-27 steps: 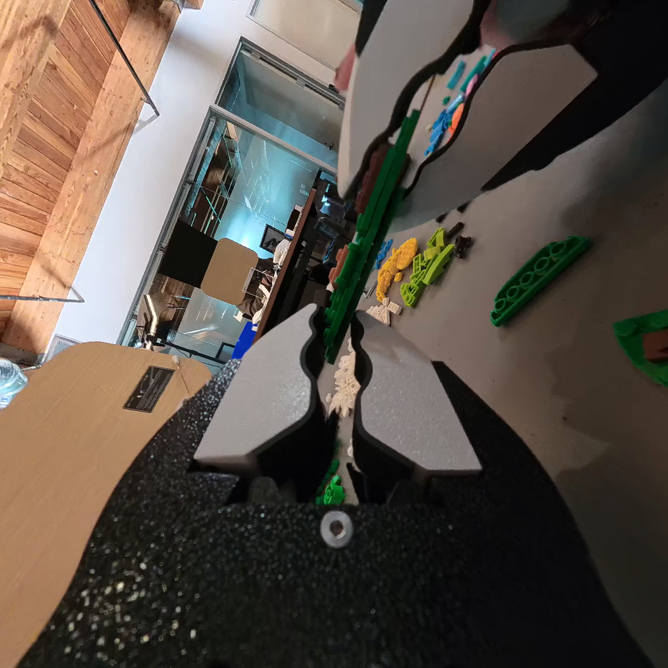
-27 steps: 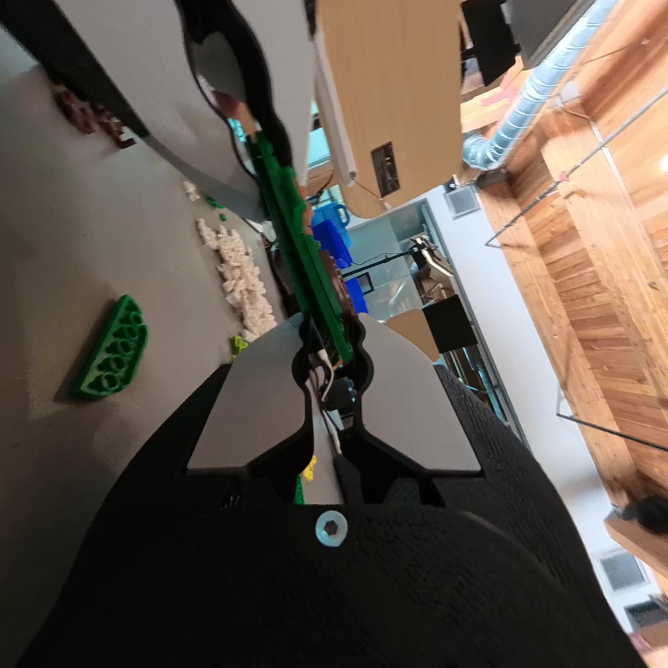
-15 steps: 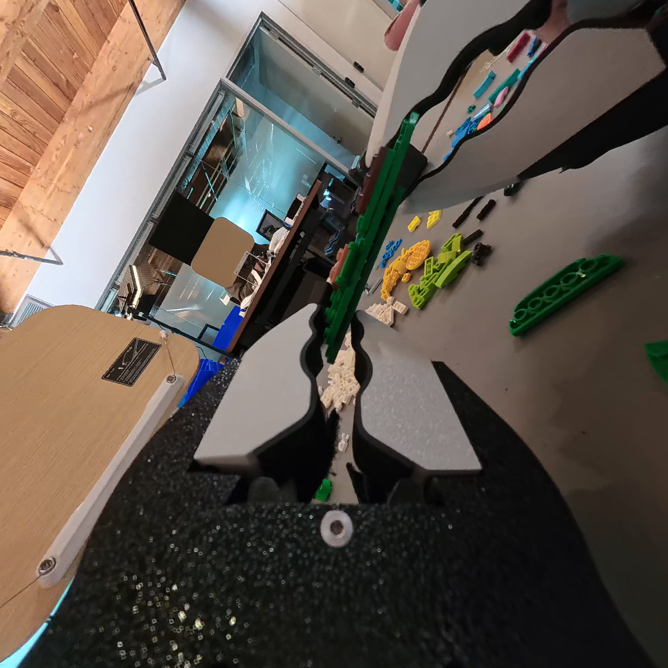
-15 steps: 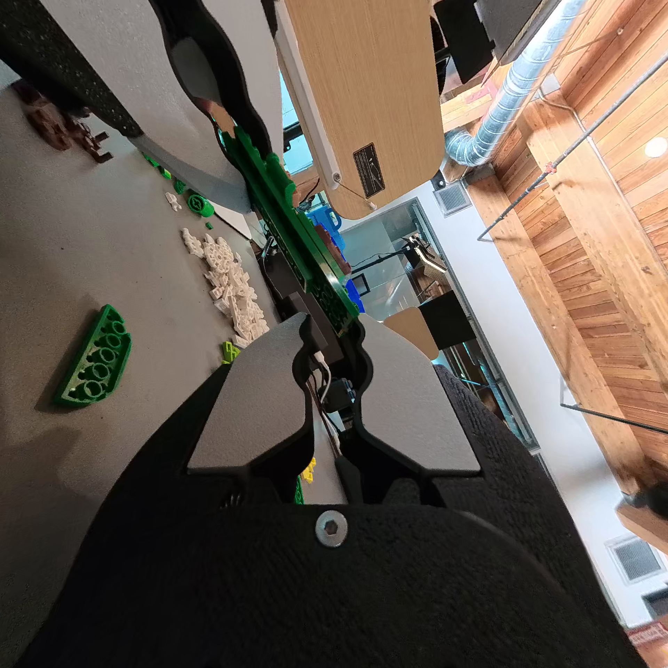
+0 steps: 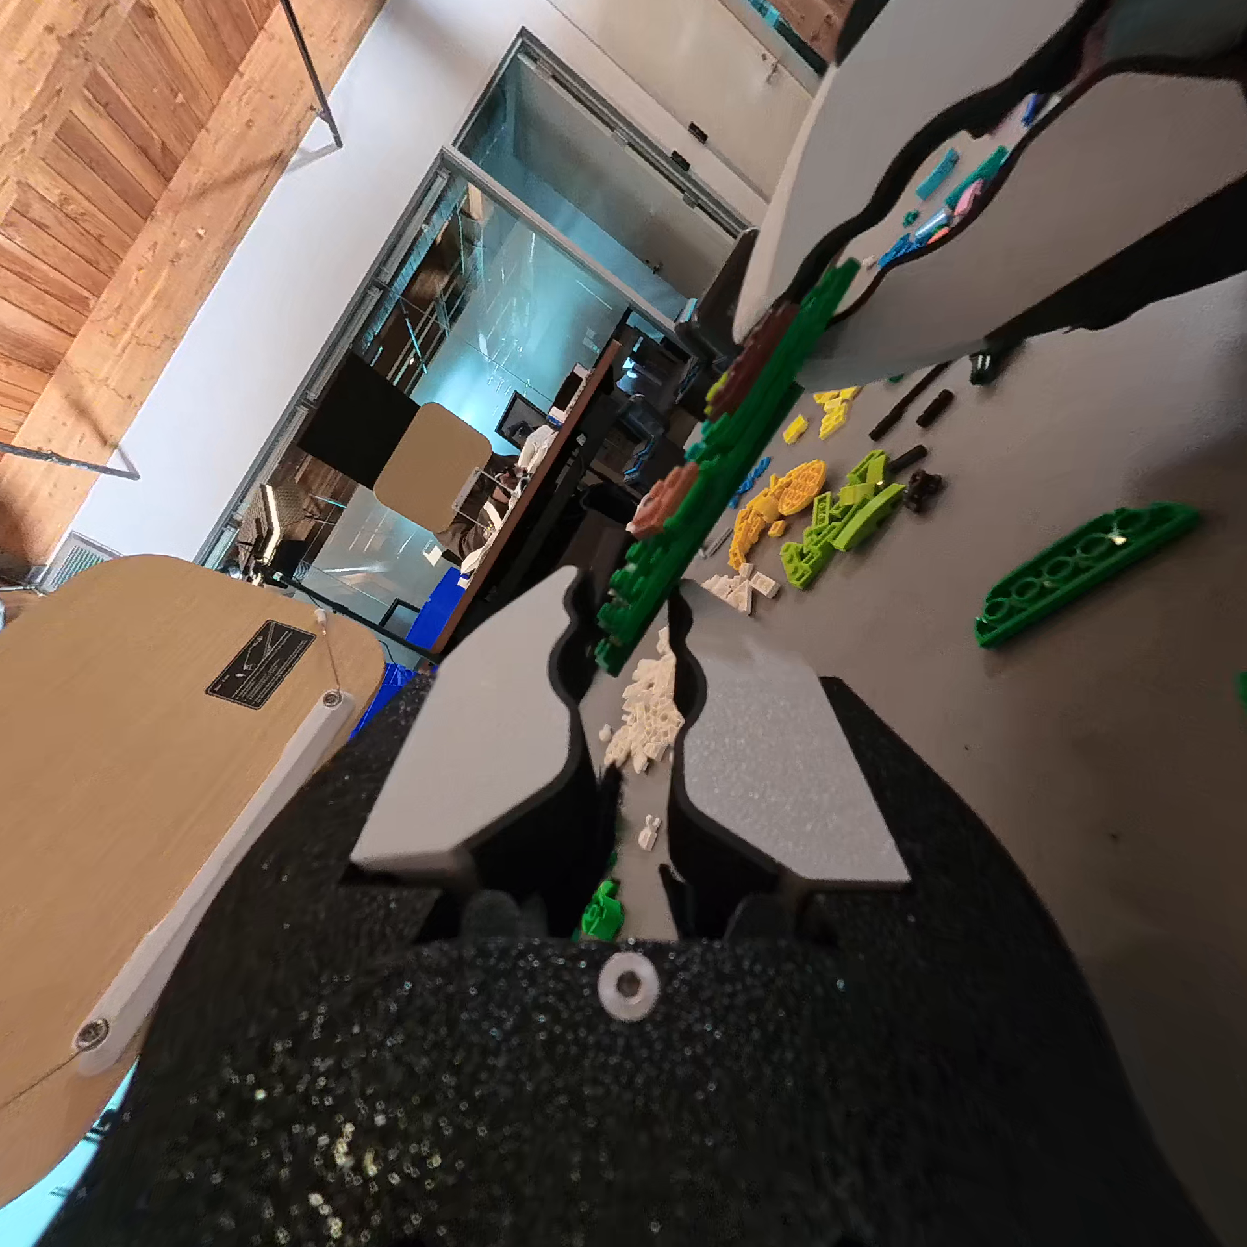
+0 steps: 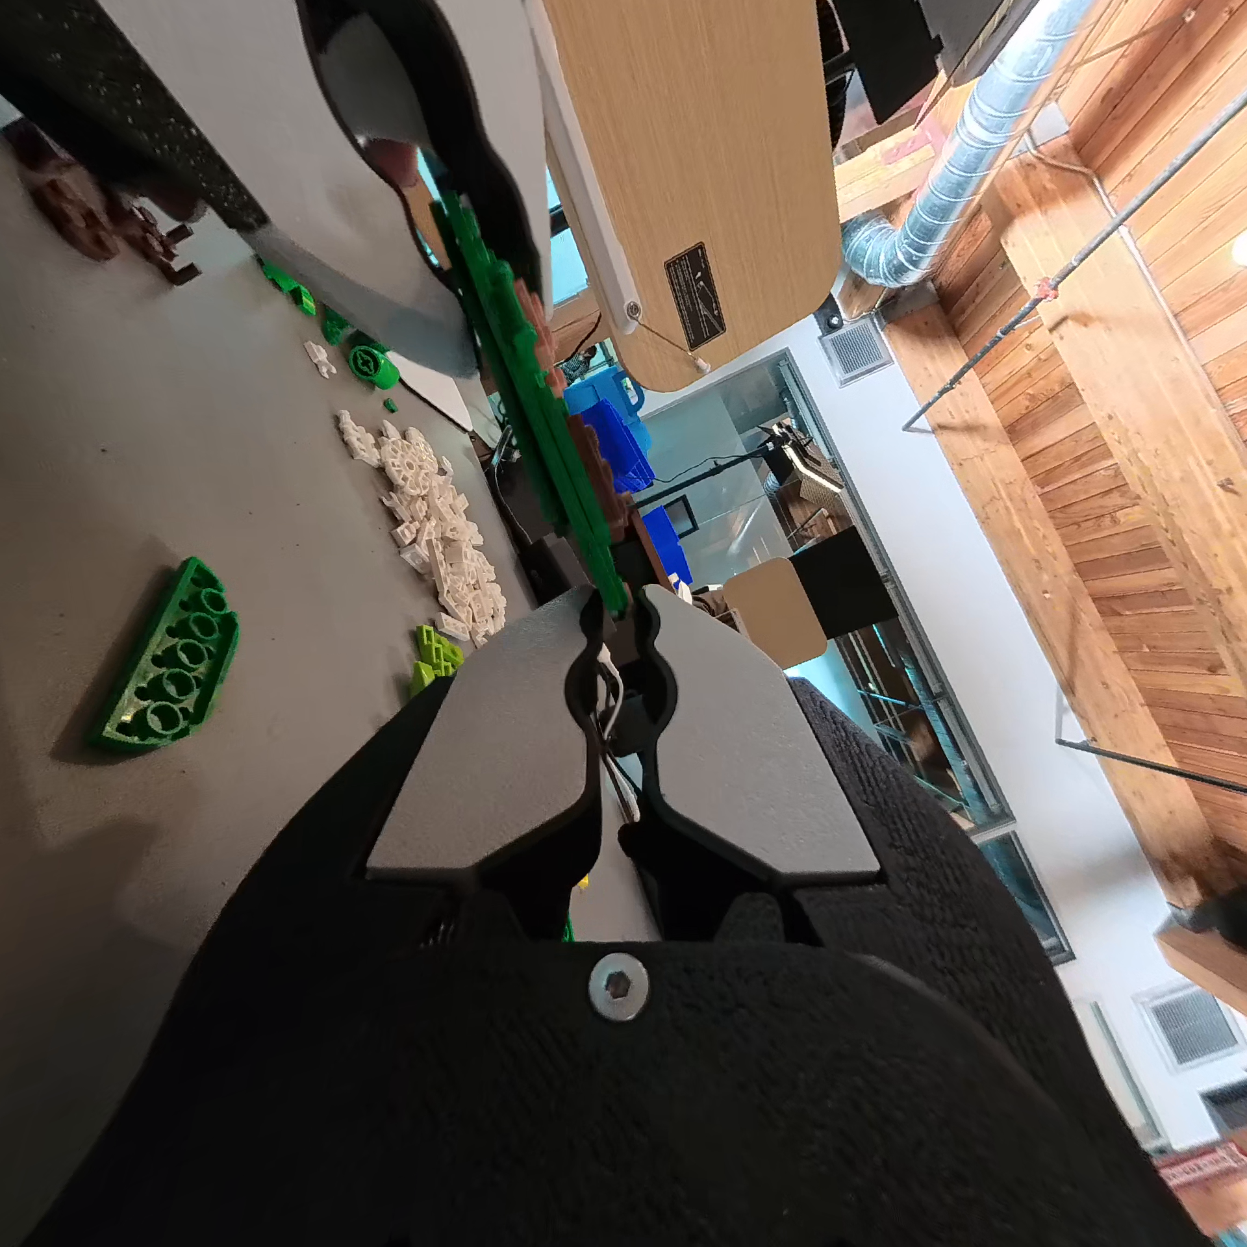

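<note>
The green brick plate (image 5: pixel 681 540) is clamped at one end by the right gripper (image 6: pixel 617 600); its other end sits loose between the left gripper (image 5: pixel 627 607)'s parted fingers.

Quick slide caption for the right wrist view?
Right gripper pinching one end of a long green brick plate above a grey table.

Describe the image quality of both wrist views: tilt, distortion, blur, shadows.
Left wrist view: horizon steeply tilted, wide-angle bending at the edges; the curved green plastic brick is slightly smeared, the far office soft. Right wrist view: likewise tilted; the pile of small white plastic pieces is sharp, and a broad soft shadow lies on the grey tabletop.
</note>
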A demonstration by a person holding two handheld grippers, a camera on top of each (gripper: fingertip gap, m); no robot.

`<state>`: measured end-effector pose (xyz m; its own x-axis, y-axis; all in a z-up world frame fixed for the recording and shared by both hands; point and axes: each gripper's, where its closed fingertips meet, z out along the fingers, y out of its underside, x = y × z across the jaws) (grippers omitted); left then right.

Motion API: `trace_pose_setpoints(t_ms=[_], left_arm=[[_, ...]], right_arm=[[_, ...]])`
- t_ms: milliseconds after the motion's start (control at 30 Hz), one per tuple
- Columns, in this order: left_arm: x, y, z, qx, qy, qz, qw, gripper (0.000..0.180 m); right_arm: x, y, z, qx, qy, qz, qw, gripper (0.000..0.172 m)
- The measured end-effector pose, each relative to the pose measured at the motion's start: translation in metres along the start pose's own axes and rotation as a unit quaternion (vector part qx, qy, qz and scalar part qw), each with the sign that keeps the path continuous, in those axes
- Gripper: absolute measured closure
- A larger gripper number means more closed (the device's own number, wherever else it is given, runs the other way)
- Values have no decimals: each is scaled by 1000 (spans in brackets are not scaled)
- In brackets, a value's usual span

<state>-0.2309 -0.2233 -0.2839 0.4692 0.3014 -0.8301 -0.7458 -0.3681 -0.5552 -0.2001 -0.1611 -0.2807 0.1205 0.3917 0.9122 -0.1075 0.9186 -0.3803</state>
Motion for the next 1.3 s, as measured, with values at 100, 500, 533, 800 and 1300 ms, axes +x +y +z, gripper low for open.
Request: trace_pose_setpoints(t_ms=[100,500,533,800,1300], left_arm=[[-2,-1,0,3,-2,-4,1000,158],[7,14,1,-50,42,15,998,168],[5,14,1,-47,36,29,998,168],[7,7,0,-20,23,86,996,168],[-7,-31,-9,120,191,-472,852,121]], right_arm=[[-2,0,0,1,-3,-4,1000,165],[-12,-3,3,-3,-13,-62,998,130],[-12,-3,3,-1,-13,-56,998,131],[-8,-12,-2,25,-4,-55,998,161],[18,-17,-6,33,62,-46,996,166]])
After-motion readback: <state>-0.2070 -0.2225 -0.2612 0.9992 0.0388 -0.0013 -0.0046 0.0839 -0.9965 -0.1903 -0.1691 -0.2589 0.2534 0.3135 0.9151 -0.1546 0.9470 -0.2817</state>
